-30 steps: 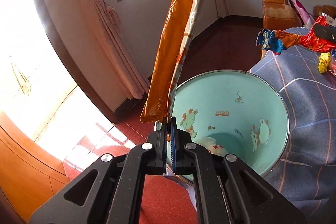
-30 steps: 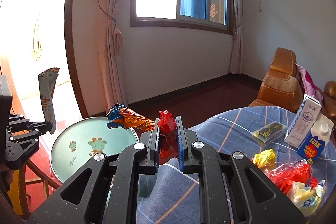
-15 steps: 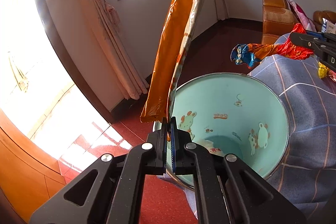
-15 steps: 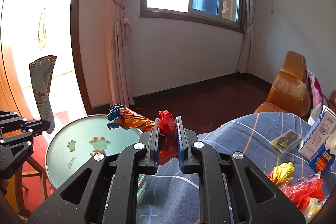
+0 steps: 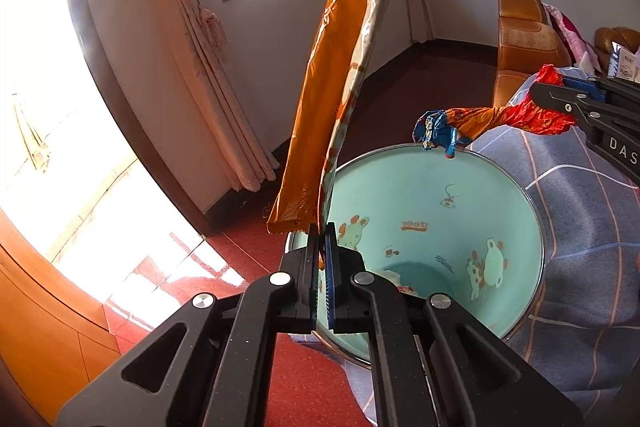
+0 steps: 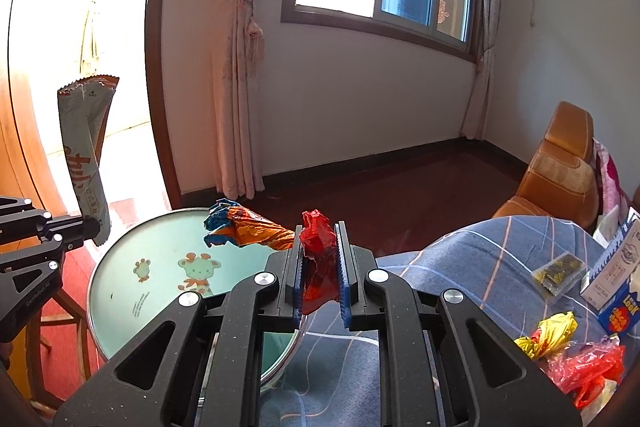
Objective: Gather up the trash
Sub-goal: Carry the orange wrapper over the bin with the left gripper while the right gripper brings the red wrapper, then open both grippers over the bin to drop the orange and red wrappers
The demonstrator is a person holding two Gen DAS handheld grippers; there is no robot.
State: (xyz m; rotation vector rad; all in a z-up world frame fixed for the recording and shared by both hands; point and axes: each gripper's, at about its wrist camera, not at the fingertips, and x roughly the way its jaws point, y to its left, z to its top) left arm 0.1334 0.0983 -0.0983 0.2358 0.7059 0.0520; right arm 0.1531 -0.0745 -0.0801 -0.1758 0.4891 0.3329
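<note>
My left gripper [image 5: 323,227] is shut on the bottom corner of a long orange foil wrapper [image 5: 340,95] that stands upright over the near rim of a mint-green bin [image 5: 500,195] with cartoon animals. In the right wrist view the same wrapper [image 6: 86,155] shows its grey side at far left. My right gripper [image 6: 318,231] is shut on a crumpled red, orange and blue wrapper [image 6: 248,227]. That crumpled wrapper's blue tip [image 5: 436,133] hangs over the bin's far rim. Some paper lies at the bin's bottom.
A blue checked cloth [image 6: 480,259] covers the table beside the bin [image 6: 160,255]. On it lie a yellow wrapper [image 6: 554,331], red plastic [image 6: 592,367], a small dark packet [image 6: 556,267] and a milk carton [image 6: 618,279]. An orange armchair [image 6: 560,167] stands behind.
My right gripper has carried the crumpled wrapper leftwards, from over the cloth to the bin's rim. The left gripper and its orange wrapper have stayed put.
</note>
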